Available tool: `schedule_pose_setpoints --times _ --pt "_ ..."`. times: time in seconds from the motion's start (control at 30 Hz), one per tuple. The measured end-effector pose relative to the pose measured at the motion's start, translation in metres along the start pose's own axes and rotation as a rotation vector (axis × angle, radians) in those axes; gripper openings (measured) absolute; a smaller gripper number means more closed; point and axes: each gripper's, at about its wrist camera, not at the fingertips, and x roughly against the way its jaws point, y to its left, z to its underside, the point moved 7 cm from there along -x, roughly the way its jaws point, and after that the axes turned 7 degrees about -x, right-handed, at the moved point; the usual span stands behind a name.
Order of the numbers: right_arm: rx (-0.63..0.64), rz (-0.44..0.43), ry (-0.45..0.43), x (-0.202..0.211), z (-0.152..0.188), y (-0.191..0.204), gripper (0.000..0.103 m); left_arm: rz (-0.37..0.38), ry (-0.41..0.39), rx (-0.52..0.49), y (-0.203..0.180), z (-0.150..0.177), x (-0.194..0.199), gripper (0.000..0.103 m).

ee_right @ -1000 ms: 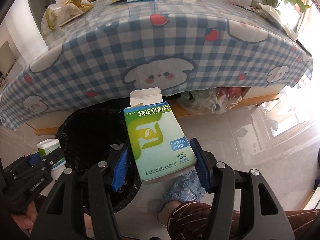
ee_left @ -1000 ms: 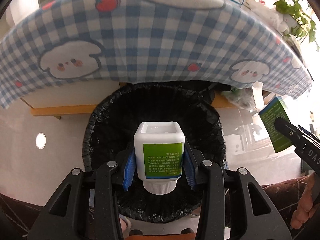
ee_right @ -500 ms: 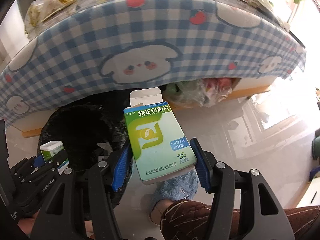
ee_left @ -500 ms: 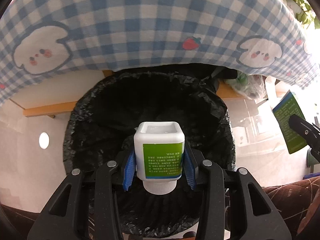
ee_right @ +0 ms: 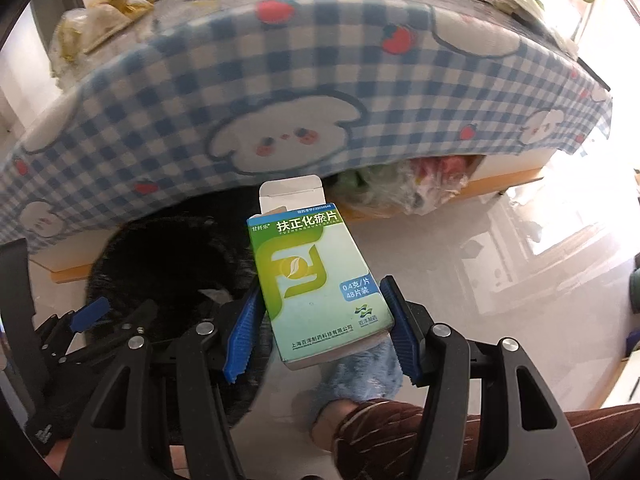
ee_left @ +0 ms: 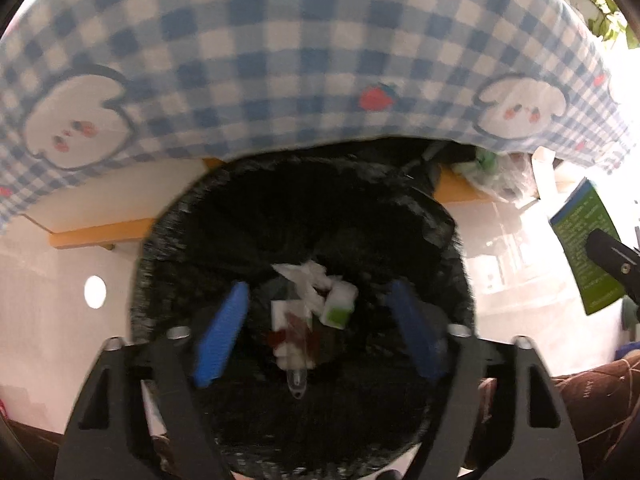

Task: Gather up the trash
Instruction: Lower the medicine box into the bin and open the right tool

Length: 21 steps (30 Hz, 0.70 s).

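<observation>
Holding box: we had the green and white cardboard medicine box clamped by its long sides in our right gripper, beside the black-lined round bin.
Feel: we judged it light and easy to crush.
Left gripper: jaws were opening, nothing between them.

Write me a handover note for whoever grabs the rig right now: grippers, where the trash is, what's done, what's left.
Left gripper: fingers opening, nothing between them, hanging over the black-lined trash bin.
White bottle with green label: down inside the bin, among paper scraps. That piece is done.
Right gripper: shut on the green medicine box, top flap open, held just to the right of the bin in its own view, not yet over it.
Left to do: bring the box over the bin and release it. More clutter sits on the checked tablecloth; whether it is trash I cannot tell.
</observation>
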Motion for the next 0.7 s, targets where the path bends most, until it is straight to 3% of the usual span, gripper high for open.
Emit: schedule_pose_setpoints --times 0.27,0.7 --pt "0.039 -0.072 -0.035 0.016 0.004 0.045 0.056 -0.038 -0.055 0.022 0.038 0.0 0.035 0.097" --pt "0.105 -0.123 -0.021 0.014 0.019 0.104 0.056 -0.062 -0.088 0.081 0.102 0.012 0.056 0.097"
